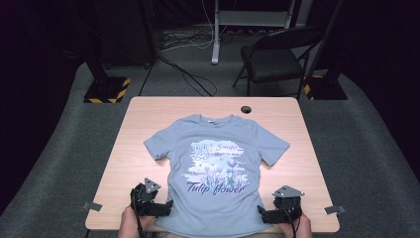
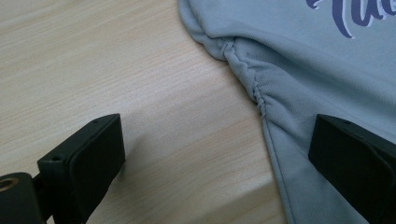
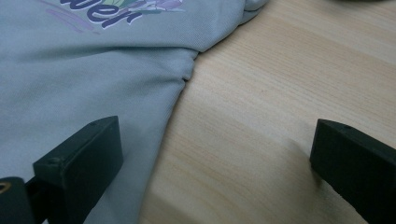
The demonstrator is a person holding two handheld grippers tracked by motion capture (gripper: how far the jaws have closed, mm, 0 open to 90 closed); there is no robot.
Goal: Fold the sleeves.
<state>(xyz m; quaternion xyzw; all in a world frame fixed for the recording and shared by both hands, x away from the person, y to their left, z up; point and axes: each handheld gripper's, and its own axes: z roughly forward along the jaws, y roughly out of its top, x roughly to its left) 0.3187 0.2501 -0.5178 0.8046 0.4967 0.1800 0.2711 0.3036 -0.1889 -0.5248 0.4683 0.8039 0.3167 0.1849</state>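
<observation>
A light blue T-shirt (image 1: 215, 158) with a "Tulip flower" print lies flat, front up, on the wooden table (image 1: 143, 119), its hem hanging over the near edge. My left gripper (image 1: 151, 202) sits at the shirt's lower left side, open. In the left gripper view its jaws straddle the puckered side seam of the T-shirt (image 2: 289, 93), one jaw over bare wood, one over cloth. My right gripper (image 1: 277, 208) is open at the lower right side. In the right gripper view the edge of the T-shirt (image 3: 93, 84) passes between the jaws.
A round cable hole (image 1: 246, 109) is in the table near the far edge. Small grey tabs (image 1: 92, 206) (image 1: 334, 209) sit at the near corners. Behind the table stand a black folding chair (image 1: 277, 54) and stand bases with hazard stripes (image 1: 106, 90).
</observation>
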